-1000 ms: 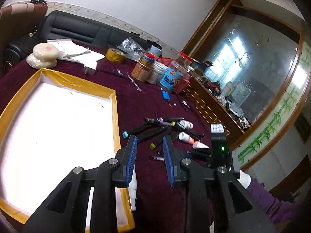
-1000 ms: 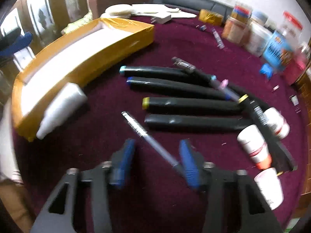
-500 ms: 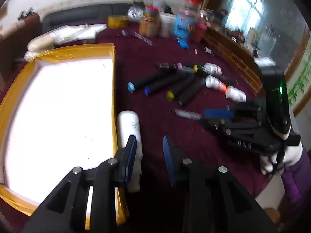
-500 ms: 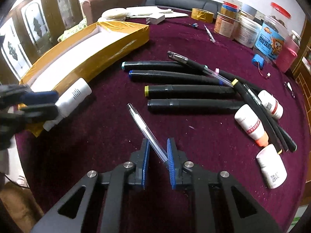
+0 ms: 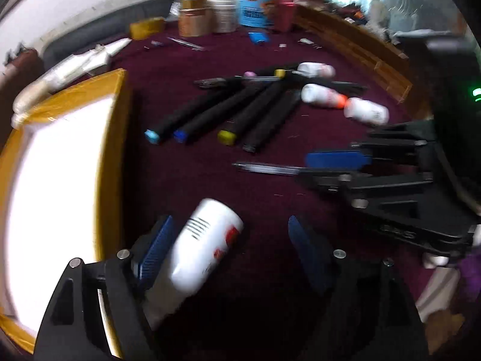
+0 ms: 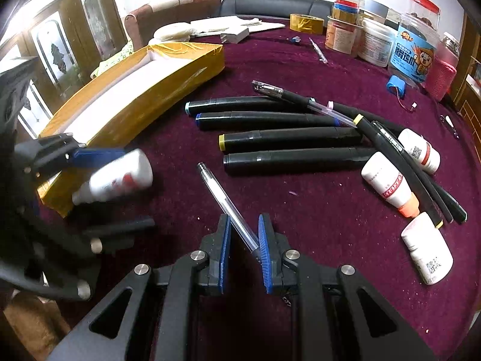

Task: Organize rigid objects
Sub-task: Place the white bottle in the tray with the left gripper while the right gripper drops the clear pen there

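A clear pen (image 6: pixel 228 204) lies slanted on the maroon bench (image 6: pixel 315 210), and my right gripper (image 6: pixel 244 240) has its jaws narrowed around the near end; the pen touches the right blue pad, though I cannot tell whether both pads press it. My left gripper (image 5: pixel 231 240) has its jaws spread wide around a white bottle (image 5: pixel 204 246) lying on its side, which leans against my left pad and stays clear of the other one. That bottle sits just beside the yellow-taped tray (image 6: pixel 168 81), whose white bottom is bare. Beyond the pen four black markers (image 6: pixel 285 138) lie side by side, with more pens crossing their far ends. Three small white bottles (image 6: pixel 387 180) lie to the right of them, one with an orange cap. Further back stand jars (image 6: pixel 375 42) and a roll of yellow tape (image 6: pixel 306 22). Between the pen and the tray only bare cloth and my left gripper show.
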